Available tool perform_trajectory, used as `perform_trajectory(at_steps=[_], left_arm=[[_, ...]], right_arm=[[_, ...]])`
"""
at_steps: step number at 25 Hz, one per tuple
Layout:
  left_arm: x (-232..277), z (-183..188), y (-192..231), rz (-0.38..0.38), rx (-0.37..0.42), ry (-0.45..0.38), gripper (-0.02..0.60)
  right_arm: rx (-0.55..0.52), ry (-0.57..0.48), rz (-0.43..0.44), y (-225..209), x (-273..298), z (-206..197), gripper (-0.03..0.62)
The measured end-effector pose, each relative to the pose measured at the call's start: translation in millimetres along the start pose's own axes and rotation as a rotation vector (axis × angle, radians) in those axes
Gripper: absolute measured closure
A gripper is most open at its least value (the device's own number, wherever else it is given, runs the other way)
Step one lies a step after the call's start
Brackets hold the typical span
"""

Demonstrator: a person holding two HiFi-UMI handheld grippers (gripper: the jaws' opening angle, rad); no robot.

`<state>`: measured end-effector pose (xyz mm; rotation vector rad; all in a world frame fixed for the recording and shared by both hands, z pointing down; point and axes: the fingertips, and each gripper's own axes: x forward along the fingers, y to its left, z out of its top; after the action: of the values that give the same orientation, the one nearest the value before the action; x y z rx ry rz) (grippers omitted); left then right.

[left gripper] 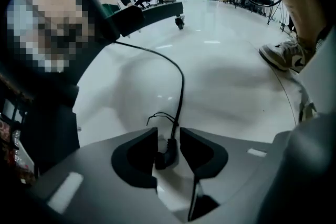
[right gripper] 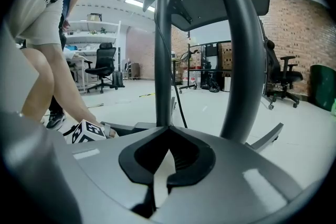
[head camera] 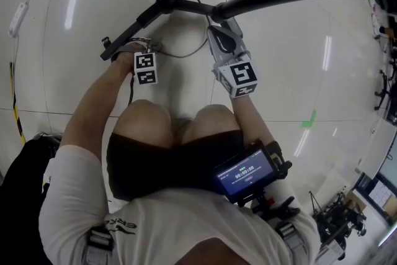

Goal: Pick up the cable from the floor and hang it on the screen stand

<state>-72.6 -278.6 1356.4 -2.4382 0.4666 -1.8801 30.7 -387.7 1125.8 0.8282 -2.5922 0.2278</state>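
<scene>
Closing off-centre is the main risk: the left tongs (left gripper: pixel 168 136) stand apart above the floor (left gripper: pixel 236 81), and the plug end of the cable (left gripper: pixel 181 86) lies between them, unpinched, so the thin lead could slip out past their tips. The right tongs (right gripper: pixel 168 131) are pressed together on nothing, just short of the screen stand (right gripper: pixel 163 60), whose leg near the left tongs could snag the cable as it lifts.

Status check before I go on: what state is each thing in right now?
Cable: lying on the floor.
Left hand-held gripper: open, the cable's plug between its jaws, unclamped.
Right hand-held gripper: shut, empty.
Screen stand: upright.
</scene>
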Motion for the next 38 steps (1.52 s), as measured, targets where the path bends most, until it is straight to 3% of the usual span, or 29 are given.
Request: perform_trajectory(at_steps=[6, 11, 21, 28, 38], left_arm=[[10, -5, -7, -0.088, -0.061, 0.048, 0.531], [14, -6, -6, -0.095, -0.129, 0.07, 0.54], [-62, 17, 21, 0.028, -0.263, -0.118, 0.54], [-191, 35, 59, 0.2, -0.347, -0.215, 0.54], [-446, 64, 117, 0.448, -0.416, -0.277, 0.54]], right_arm=[[0.006, -0.002, -0.009, -4, -2, -5, 0.582], [-0.003, -0.006, -0.015, -8, -4, -8, 0.582], [0.003, -0.004, -0.009, -5, -9, 6, 0.582], [0.046, 0.02, 0.003, 19, -42, 72, 0.582], [0.013, 0.005, 0.008, 46, -125, 266, 0.582]])
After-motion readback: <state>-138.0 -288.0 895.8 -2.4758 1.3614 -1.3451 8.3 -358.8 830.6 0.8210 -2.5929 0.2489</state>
